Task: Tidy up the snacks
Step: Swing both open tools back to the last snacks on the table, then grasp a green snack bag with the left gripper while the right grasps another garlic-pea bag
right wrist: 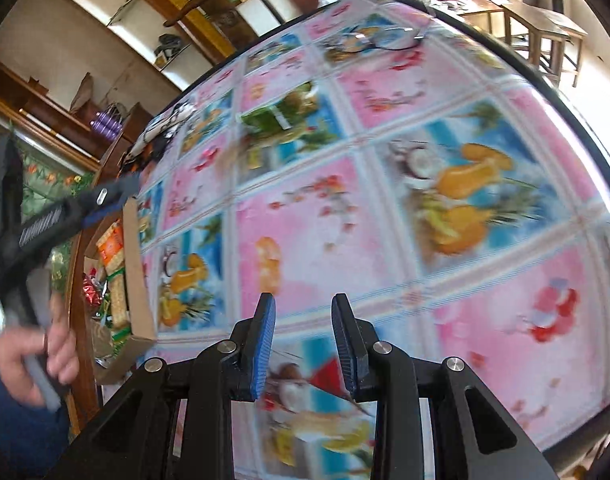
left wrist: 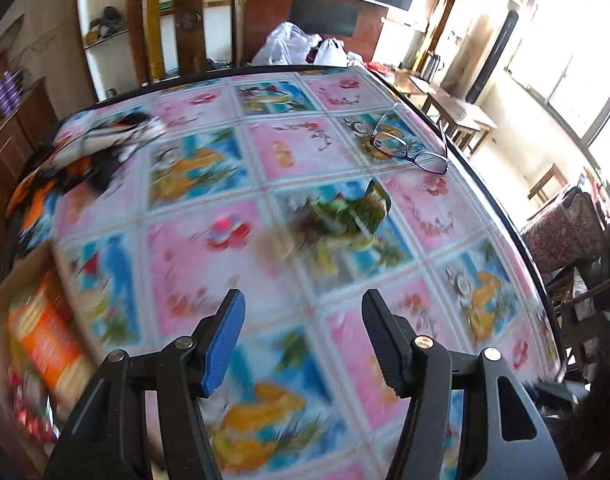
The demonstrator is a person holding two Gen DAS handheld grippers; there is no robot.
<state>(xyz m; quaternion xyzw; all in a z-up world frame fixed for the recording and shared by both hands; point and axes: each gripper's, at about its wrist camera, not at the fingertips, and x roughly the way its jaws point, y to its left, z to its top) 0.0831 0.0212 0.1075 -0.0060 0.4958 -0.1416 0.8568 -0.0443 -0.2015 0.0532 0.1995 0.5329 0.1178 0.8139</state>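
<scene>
Green snack packet [left wrist: 347,210] lies alone mid table [left wrist: 209,264], near glasses [left wrist: 405,146]. Left claw [left wrist: 301,342] apart, empty. Right claw [right wrist: 303,346] narrowly apart, empty. Approach packet slowly, straddle short side, then carry to cardboard box [right wrist: 135,264] at table edge.

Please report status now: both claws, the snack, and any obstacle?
Both claws, left and right, open and empty. Green snack pack alone on table. Glasses lie beyond it, apart.

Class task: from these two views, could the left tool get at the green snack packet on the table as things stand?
Probably yes. The left tool has open, empty jaws, and only bare tablecloth lies between it and the green snack packet. The glasses lie beyond the packet.
</scene>
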